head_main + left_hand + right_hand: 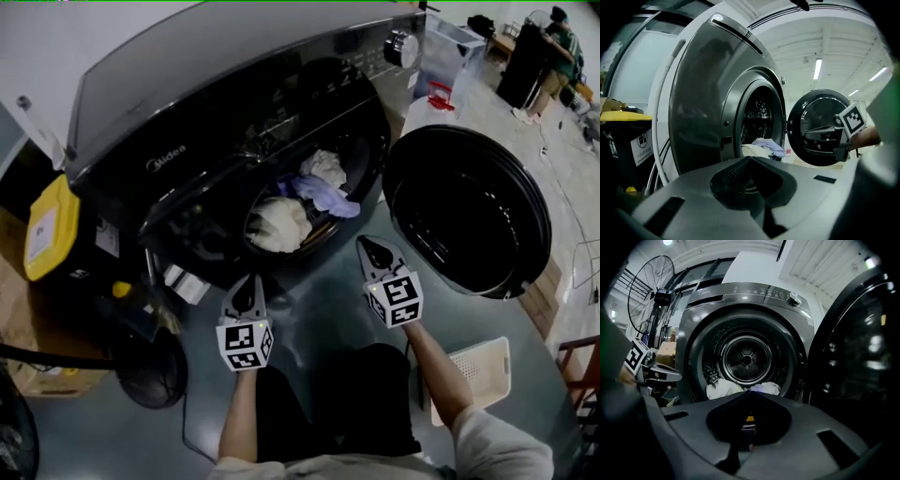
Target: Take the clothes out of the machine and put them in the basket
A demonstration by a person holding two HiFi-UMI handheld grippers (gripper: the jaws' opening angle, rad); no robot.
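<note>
head view. front-load machine (187,112) w/ door (469,211) swung fully out to the person's right, which leaves the drum mouth clear for both arms. clothes (300,202) lie heaped at the front lip of the drum: a white piece (278,225) at the left, a lilac piece (323,194) draped over the middle, another white piece (323,166) behind it. none is out yet. left tool (249,286) and right tool (370,248) are held side by side just short of the mouth, noses toward the heap. both are closed and carry nothing, prob. an approach stance. the jaws would have to part before any grip. basket (478,375) sits on the floor at the person's right, behind the right tool and below the open door, well apart from the drum. judged placed there so a load needs only a short swing to the right. it looks empty as far as shown.

left gripper view. jaws together, nothing between them. past the nose the lilac and white pieces show at the mouth's lower edge. the door stands open at right w/ the right tool's marker cube in front of it. yellow-lidded bin (623,117) at the machine's far side, not part of the job.

right gripper view. jaws together, empty. this tool looks straight down the drum (746,359), so it seems the better lined up for a first grab. the white piece is low left, the lilac-white piece low right, both at the front lip and not deep inside. fan (651,291) stands left of the machine.
</note>
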